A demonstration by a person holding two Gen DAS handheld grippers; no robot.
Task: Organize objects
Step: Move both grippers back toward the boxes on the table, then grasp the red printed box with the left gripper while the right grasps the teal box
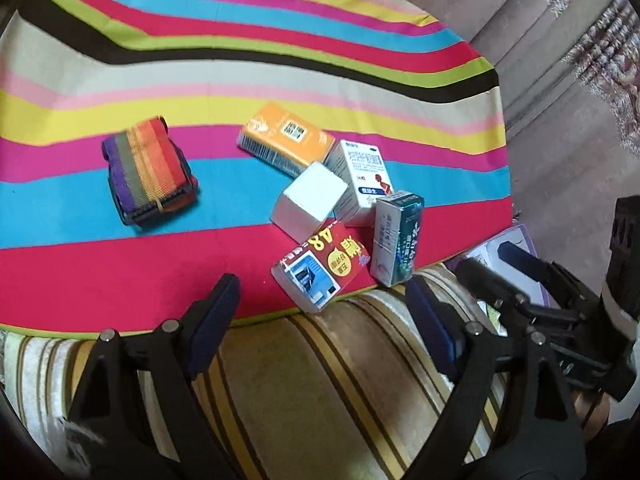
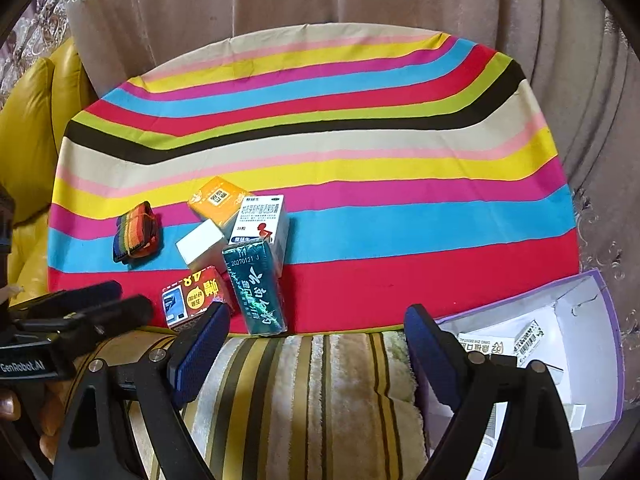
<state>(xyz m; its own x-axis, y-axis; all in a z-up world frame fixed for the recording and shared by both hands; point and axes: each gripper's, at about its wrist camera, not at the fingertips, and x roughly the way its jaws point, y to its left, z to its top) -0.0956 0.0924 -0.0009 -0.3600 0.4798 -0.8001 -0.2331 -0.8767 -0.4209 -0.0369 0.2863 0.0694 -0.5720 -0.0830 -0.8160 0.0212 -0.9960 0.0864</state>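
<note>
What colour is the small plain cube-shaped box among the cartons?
The cube-shaped box is white, unprinted; clearest in the left wrist view.

Striped cloth (image 2: 320,128) covers desk; gold-striped plush cushion (image 2: 304,392) at near edge; yellow leather sofa (image 2: 28,128) left; beige curtain (image 2: 320,0) behind.

Both wrist views look steeply down, sharing the box cluster (image 1: 332,208) (image 2: 236,256).

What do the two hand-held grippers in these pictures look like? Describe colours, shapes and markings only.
The left hand-held gripper and right hand-held gripper match: black angular frames with silver round pivot pins, each with two long fingers faced in dark blue textured pads. In the right wrist view, the left one's body carries white "GenRobot.AI" lettering. No cables or sleeves are visible.
</note>
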